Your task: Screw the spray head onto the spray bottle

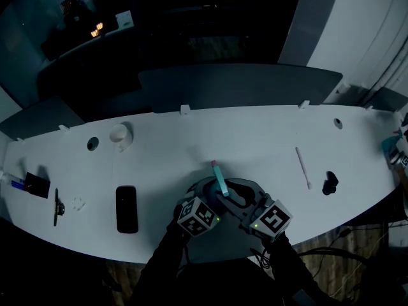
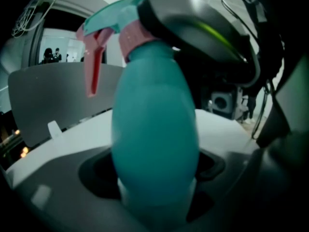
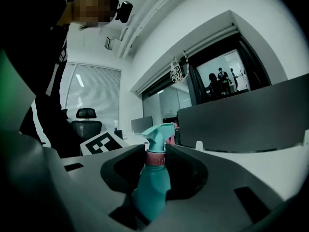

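A teal spray bottle fills the left gripper view, and my left gripper is shut on its body. On its neck sits the teal spray head with a pink collar and a red trigger. From the other side, my right gripper is over the head. In the right gripper view the bottle rises between the jaws of my right gripper, which is shut at the collar. In the head view both grippers meet at the table's near edge, with the spray head between them.
On the white table lie a black phone to the left, a white cup-like piece farther back, a thin pink stick and a small black object to the right. A grey divider panel stands behind.
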`<move>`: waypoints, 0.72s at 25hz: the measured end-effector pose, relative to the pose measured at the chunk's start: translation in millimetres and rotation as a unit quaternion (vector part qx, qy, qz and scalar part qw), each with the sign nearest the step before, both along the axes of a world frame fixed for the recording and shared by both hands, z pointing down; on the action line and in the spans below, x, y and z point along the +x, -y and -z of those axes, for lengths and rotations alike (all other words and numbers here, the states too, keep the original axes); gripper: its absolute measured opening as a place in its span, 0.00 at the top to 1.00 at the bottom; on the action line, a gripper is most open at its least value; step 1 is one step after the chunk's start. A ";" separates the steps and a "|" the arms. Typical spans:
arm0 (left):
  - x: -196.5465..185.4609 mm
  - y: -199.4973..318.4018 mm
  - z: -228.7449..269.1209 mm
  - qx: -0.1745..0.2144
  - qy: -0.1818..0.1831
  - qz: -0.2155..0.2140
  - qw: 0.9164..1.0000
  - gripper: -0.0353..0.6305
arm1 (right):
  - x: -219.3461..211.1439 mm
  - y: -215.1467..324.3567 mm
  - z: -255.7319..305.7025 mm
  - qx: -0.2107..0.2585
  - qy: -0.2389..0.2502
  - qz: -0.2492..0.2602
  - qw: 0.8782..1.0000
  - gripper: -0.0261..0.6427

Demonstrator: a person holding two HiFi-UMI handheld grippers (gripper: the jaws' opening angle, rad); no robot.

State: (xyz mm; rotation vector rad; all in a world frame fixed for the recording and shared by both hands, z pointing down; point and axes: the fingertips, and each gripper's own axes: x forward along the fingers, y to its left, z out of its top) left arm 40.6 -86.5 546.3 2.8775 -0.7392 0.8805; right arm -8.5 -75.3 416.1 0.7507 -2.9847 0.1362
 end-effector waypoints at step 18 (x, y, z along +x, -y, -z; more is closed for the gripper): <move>3.4 -1.6 -0.9 0.003 0.004 -0.012 1.000 0.31 | 6.1 -7.3 -10.8 0.042 -0.069 -0.018 0.997 0.75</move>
